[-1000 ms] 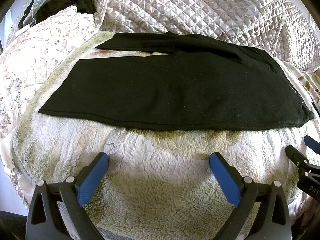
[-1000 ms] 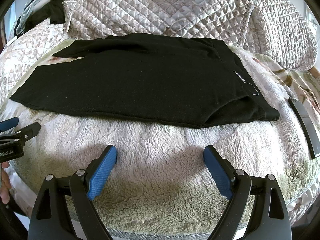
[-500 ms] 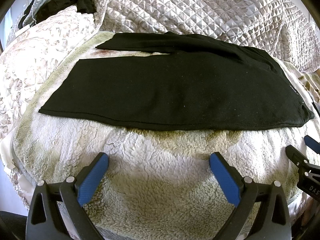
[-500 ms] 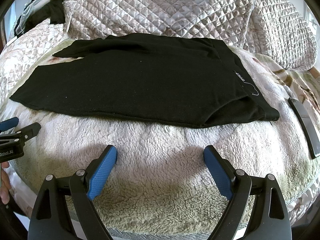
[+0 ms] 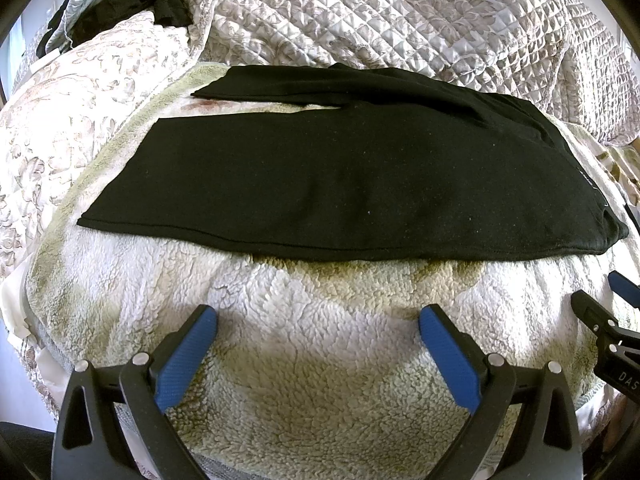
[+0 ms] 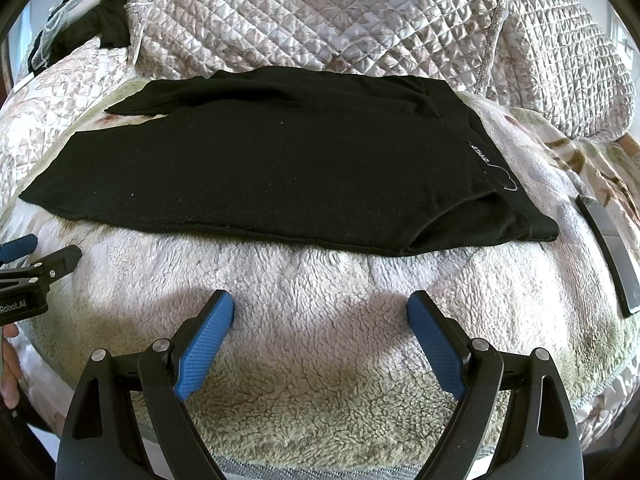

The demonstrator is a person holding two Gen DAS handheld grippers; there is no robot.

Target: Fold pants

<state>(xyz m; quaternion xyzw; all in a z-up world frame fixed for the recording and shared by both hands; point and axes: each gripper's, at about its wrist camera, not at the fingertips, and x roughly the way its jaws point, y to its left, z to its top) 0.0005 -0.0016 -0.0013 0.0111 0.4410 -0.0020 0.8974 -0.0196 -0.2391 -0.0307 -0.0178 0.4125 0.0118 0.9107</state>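
Pants point(image 5: 340, 184) lie flat, unfolded, legs apart; left gripper point(image 5: 318, 334) and right gripper point(image 6: 320, 320) gape wide, empty.

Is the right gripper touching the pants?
No: the right gripper is open over the fleece blanket, with bare fleece between its fingertips and the near edge of the pants.

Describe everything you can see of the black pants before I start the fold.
The black pants lie flat on the fleece blanket, unfolded, made of soft knit-looking fabric. The waistband, with small white lettering, is at the right; both legs run left, separated by a narrow gap near the cuffs. The near waistband corner gapes slightly open. Neither open gripper touches them, and a dark flat device lies apart to their right.
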